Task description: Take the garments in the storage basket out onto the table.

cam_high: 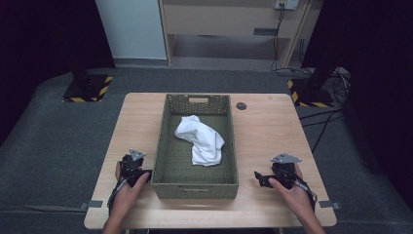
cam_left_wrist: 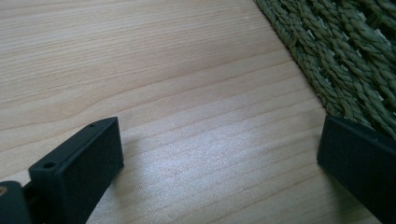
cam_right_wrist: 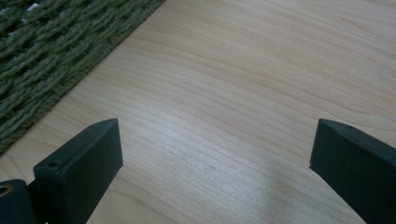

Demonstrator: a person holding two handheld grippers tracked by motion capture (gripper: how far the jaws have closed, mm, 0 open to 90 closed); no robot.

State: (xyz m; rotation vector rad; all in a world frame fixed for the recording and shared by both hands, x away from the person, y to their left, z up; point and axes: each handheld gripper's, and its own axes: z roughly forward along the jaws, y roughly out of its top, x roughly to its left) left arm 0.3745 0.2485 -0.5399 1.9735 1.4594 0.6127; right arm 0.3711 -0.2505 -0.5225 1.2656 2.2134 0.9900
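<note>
A green woven basket (cam_high: 168,163) stands in the middle of the wooden table (cam_high: 265,136), and a crumpled white cloth (cam_high: 201,139) lies inside it. My left gripper (cam_high: 142,171) rests on the table just left of the basket's near corner, open and holding nothing. In the left gripper view the basket wall (cam_left_wrist: 345,56) runs along the upper right, beside the gripper (cam_left_wrist: 219,144). My right gripper (cam_high: 259,178) sits on the table to the right of the basket, open and holding nothing. The right gripper view has the basket wall (cam_right_wrist: 51,56) at upper left, with the gripper (cam_right_wrist: 215,144) over bare wood.
A small dark round disc (cam_high: 241,106) lies on the table behind the basket's far right corner. Two stands with yellow-black bases (cam_high: 87,87) flank the table on the grey floor. Cables (cam_high: 321,117) trail on the floor at the right.
</note>
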